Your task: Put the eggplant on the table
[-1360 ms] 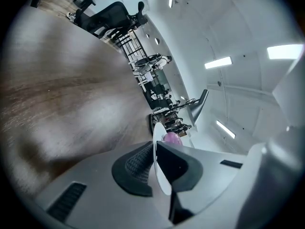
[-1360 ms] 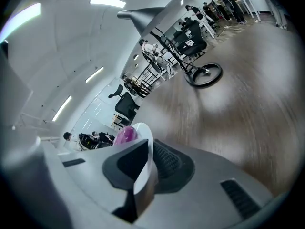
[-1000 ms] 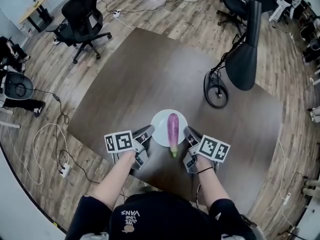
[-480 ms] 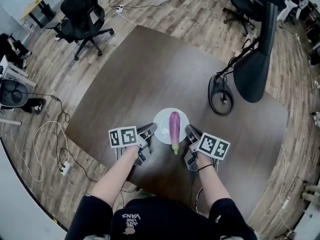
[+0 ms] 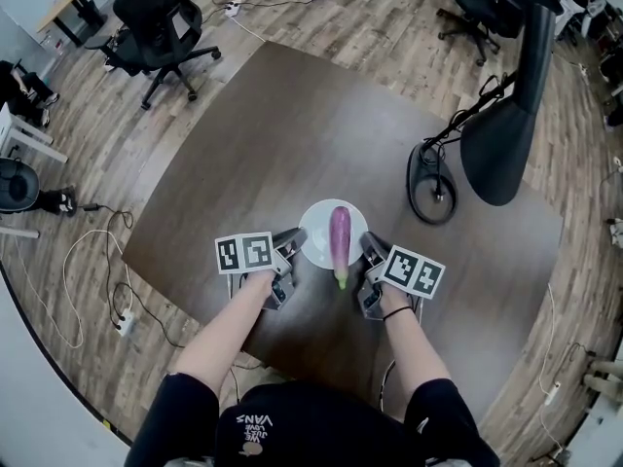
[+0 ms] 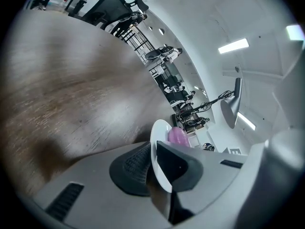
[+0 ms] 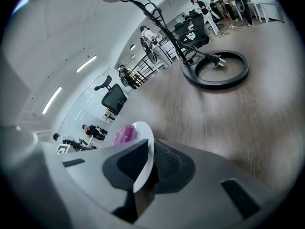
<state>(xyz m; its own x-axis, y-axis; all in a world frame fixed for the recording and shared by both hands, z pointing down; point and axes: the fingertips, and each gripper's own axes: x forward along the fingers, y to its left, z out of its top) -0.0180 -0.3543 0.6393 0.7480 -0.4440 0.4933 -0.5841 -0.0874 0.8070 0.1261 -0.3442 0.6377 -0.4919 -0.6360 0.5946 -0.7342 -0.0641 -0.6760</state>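
A long purple eggplant (image 5: 339, 242) with a green stem lies on a white plate (image 5: 316, 232) over the near part of the dark brown table (image 5: 292, 134). My left gripper (image 5: 292, 244) is shut on the plate's left rim and my right gripper (image 5: 370, 251) on its right rim. In the left gripper view the jaws (image 6: 153, 163) clamp the thin plate (image 6: 159, 142) edge, with the eggplant (image 6: 178, 136) showing behind. The right gripper view shows the right gripper (image 7: 147, 163) pinching the plate (image 7: 144, 140), the eggplant (image 7: 125, 134) beyond. Whether the plate touches the table I cannot tell.
A black desk lamp stands on the table at the right, its ring-shaped base (image 5: 425, 185) and cable close to the plate and its head (image 5: 501, 139) hanging above. Office chairs (image 5: 161, 17) and floor cables (image 5: 97, 280) surround the table.
Both grippers have carried the plate with the eggplant a little farther over the table and lower. Their hold on the rim is unchanged.
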